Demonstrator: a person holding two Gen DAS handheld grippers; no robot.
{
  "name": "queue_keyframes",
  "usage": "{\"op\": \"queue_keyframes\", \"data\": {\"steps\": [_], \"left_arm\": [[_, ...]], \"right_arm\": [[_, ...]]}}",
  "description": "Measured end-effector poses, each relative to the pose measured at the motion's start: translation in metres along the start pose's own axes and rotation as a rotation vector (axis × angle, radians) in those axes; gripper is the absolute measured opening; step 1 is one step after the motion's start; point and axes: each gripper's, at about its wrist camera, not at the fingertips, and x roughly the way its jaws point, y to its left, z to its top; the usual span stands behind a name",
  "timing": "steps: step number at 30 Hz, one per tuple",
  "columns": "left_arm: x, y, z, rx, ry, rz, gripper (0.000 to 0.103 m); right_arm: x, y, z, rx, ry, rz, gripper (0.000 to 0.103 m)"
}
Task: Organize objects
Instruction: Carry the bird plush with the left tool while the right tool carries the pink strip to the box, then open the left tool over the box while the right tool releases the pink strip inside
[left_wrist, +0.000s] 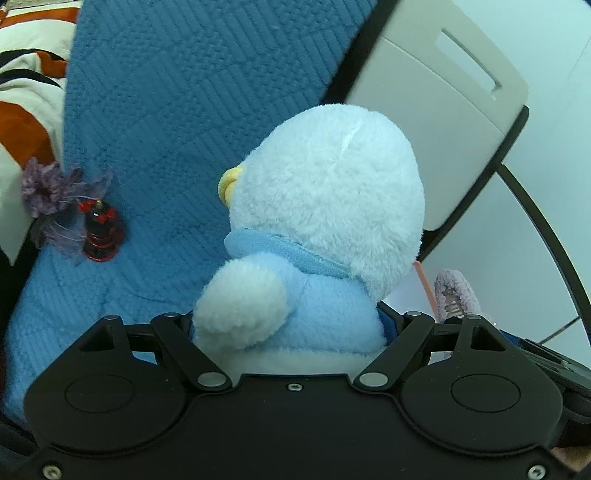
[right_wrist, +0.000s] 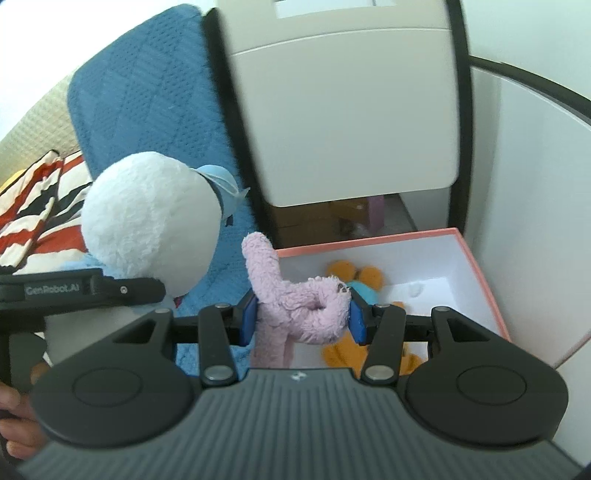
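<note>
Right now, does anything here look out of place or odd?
One thing stands out: a small dark red bottle tied with a purple fabric flower lies on the blue blanket, a fragile-looking thing among soft toys. The blue penguin plush and pink plush are simply held.

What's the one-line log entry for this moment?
left gripper: shut on blue plush | right gripper: shut on pink plush | box: orange toy inside
</note>
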Motion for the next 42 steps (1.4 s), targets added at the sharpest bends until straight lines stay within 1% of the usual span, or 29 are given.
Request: {"op": "queue_keyframes", "data": {"steps": [5, 9, 13, 19, 26, 32, 34, 36, 37, 38, 42], "left_arm": [[0.018, -0.024, -0.008, 0.024, 0.022, 0.001, 0.081], [0.037, -0.038, -0.019, 0.034, 0.049, 0.000, 0.081], [0.060, -0.054, -0.032, 0.043, 0.092, 0.003, 0.081], [0.090, -0.068, -0.053, 0.056, 0.154, 0.032, 0.081], [0.105, -0.073, -0.072, 0.074, 0.182, 0.053, 0.081], [0.109, -0.077, -0.068, 0.086, 0.193, 0.051, 0.082], [0.109, -0.078, -0.067, 0.091, 0.200, 0.039, 0.086], [0.110, -0.076, -0.065, 0.086, 0.196, 0.022, 0.095], [0.108, -0.075, -0.063, 0.080, 0.191, 0.009, 0.096], [0.105, -0.075, -0.062, 0.077, 0.183, 0.003, 0.098], [0.092, -0.076, -0.060, 0.098, 0.166, 0.003, 0.098]], "right_arm": [[0.002, -0.027, -0.010, 0.024, 0.002, -0.020, 0.051], [0.008, -0.052, -0.022, 0.059, 0.020, -0.031, 0.051], [0.019, -0.075, -0.034, 0.084, 0.037, -0.052, 0.051], [0.041, -0.104, -0.051, 0.101, 0.066, -0.076, 0.051], [0.065, -0.126, -0.073, 0.129, 0.105, -0.097, 0.051], [0.074, -0.135, -0.078, 0.151, 0.111, -0.100, 0.052], [0.075, -0.136, -0.078, 0.161, 0.111, -0.092, 0.054], [0.072, -0.138, -0.077, 0.182, 0.118, -0.080, 0.071], [0.070, -0.138, -0.078, 0.191, 0.119, -0.080, 0.073], [0.068, -0.137, -0.078, 0.195, 0.115, -0.076, 0.072], [0.059, -0.131, -0.075, 0.182, 0.103, -0.068, 0.071]]}}
